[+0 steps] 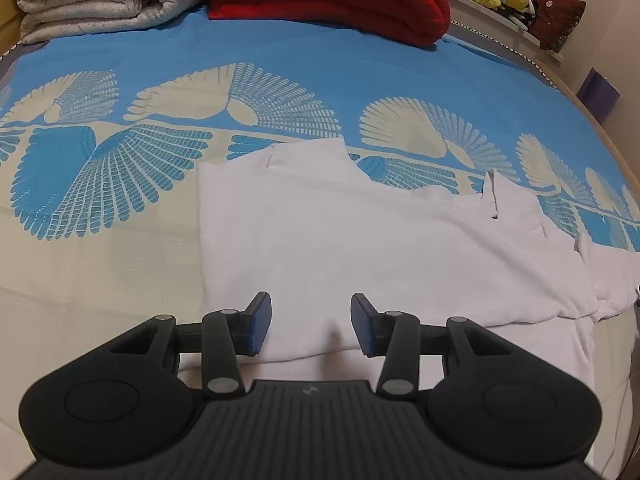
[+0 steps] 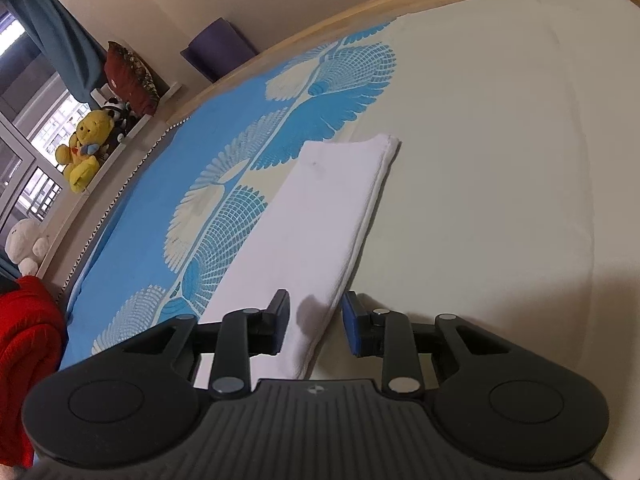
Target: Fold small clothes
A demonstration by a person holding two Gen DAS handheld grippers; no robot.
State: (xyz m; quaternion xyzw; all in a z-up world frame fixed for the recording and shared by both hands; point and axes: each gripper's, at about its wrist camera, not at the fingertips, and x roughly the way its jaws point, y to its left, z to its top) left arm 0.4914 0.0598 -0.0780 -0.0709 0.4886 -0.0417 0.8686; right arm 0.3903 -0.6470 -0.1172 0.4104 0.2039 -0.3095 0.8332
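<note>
Lying on bedspread (image 1: 120, 272): one white garment (image 1: 360, 240); two tongs (image 1: 311, 322) (image 2: 316, 322) over it.

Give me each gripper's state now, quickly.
Left gripper: open above the white garment, holding nothing.
Right gripper: open, straddling the garment's folded edge, not gripping.

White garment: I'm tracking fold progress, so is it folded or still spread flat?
Partly folded. The garment lies on the bed with a doubled, layered edge along one side, but it remains long.
</note>
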